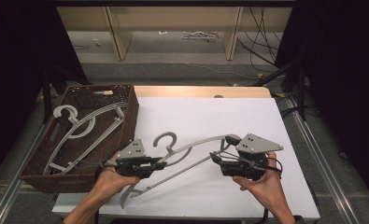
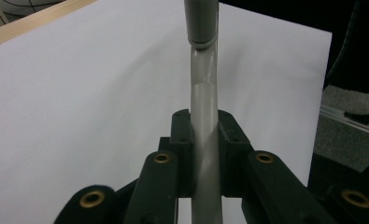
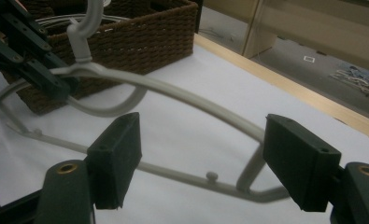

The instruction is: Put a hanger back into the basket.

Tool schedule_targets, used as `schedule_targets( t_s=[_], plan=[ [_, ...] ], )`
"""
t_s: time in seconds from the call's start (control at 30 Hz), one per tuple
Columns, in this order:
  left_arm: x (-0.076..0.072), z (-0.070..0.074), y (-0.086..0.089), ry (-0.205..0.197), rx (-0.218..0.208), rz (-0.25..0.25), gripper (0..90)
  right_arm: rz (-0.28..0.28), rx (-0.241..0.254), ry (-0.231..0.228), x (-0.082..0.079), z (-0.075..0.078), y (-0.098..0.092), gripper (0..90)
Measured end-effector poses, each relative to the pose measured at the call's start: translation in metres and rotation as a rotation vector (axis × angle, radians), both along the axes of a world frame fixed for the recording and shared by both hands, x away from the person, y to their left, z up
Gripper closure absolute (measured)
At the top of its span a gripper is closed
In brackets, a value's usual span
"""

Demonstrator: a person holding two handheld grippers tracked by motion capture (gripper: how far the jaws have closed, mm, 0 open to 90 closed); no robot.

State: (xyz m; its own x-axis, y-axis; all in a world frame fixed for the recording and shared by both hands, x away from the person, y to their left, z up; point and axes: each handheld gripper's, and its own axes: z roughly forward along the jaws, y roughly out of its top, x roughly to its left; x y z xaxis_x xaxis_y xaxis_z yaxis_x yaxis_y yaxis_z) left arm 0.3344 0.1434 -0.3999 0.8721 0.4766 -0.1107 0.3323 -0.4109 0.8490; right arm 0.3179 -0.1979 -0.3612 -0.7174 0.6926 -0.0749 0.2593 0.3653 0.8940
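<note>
The grey plastic clothes hanger (image 1: 191, 156) stretches between my grippers, left gripper (image 1: 158, 164) clamping its shoulder, right gripper (image 1: 216, 157) spread wide around its end.

Dim, soft focus (dark edges)

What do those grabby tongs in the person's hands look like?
Both are black. The left tongs and the right tongs each carry a grey three-cornered plate with small dark dots on top. Up close, the arms have round brass-coloured rings, and the pads are chunky black blocks. A thin black cable loops by the right one. No sleeves show.
</note>
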Motion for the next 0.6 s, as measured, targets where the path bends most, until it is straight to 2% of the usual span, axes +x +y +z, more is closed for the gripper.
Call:
schedule_targets(
  t_s=[0.07,0.1,0.4,0.6],
  plan=[
    [0.000,0.002,0.003,0.006,-0.039,0.023,79.2,-0.008,0.004,0.006,-0.001,-0.001,-0.002,27.2],
    [0.000,0.004,0.005,0.009,-0.033,0.024,79.3,-0.017,0.008,-0.002,-0.002,-0.003,-0.004,27.2],
    [0.000,0.020,0.023,0.026,-0.120,0.084,79.2,-0.054,0.031,-0.037,-0.010,-0.019,-0.012,27.0],
    [-0.001,0.032,0.033,0.050,-0.175,0.113,79.2,-0.068,0.045,-0.031,-0.015,-0.035,-0.016,25.9]
  ],
)
